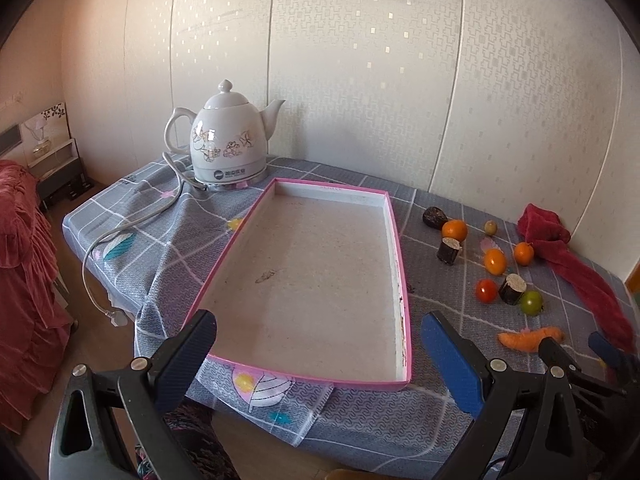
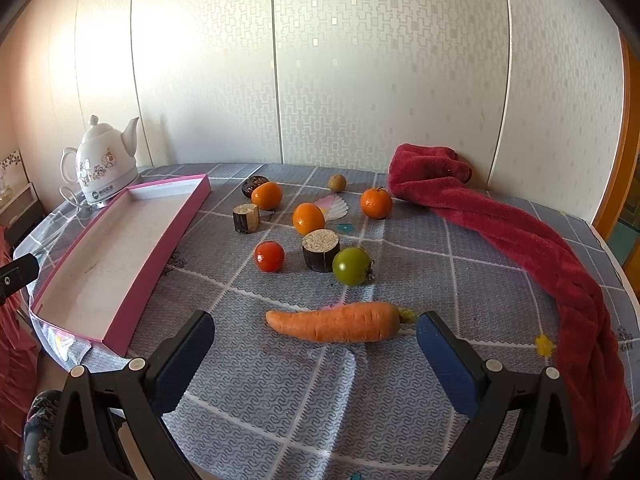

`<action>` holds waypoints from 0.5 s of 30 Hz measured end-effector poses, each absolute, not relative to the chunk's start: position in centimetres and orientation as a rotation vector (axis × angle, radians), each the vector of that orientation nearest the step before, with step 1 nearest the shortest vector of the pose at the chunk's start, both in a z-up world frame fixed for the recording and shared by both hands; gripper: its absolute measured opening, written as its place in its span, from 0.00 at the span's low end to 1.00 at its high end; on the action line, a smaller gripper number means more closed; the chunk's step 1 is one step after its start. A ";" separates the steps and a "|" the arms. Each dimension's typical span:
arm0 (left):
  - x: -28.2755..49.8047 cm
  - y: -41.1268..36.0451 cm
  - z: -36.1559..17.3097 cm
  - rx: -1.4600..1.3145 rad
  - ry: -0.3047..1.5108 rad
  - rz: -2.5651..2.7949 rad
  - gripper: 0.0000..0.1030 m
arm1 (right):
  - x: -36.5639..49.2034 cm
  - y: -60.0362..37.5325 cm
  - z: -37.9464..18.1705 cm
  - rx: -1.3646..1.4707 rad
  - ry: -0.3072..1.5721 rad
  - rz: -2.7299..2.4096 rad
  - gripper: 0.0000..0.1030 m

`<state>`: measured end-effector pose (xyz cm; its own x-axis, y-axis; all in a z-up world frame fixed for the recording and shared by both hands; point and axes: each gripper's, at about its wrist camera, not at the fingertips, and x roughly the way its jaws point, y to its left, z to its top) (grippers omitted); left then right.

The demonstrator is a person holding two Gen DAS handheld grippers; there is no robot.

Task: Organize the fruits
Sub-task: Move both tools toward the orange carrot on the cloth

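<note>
A pink-rimmed shallow tray (image 1: 396,240) (image 2: 168,236) lies bare on the grey checked cloth. My left gripper (image 1: 316,336) hovers open over its near end. To its right lie three oranges (image 2: 308,218), a red tomato (image 2: 269,256), a green tomato (image 2: 352,266), dark sugarcane stubs (image 2: 320,250), a small brown-green fruit (image 2: 337,182) and a carrot (image 2: 336,322). My right gripper (image 2: 314,334) stands open just in front of the carrot, nothing between its fingers. In the left wrist view the carrot (image 1: 528,338) and green tomato (image 1: 531,303) show at the right.
A white flowered kettle (image 1: 228,140) (image 2: 104,164) stands behind the tray, its cord (image 1: 120,236) trailing off the left table edge. A red towel (image 2: 520,240) (image 1: 576,272) is draped along the right side. The wall is close behind. A red-covered seat (image 1: 20,280) is at left.
</note>
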<state>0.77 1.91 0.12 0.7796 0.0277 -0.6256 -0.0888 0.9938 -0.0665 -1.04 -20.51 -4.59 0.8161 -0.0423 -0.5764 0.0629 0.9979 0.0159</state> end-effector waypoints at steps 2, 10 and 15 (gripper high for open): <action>0.7 1.5 0.0 -0.086 0.680 0.034 1.00 | -1.0 -20.5 -4.6 0.033 0.614 -0.056 1.00; 0.5 -0.2 -0.4 -0.033 0.690 -0.041 1.00 | -1.1 -20.7 -4.6 0.040 0.617 -0.063 1.00; 0.4 -1.1 -0.7 -0.005 0.692 -0.084 1.00 | -1.2 -20.8 -4.5 0.042 0.613 -0.067 0.99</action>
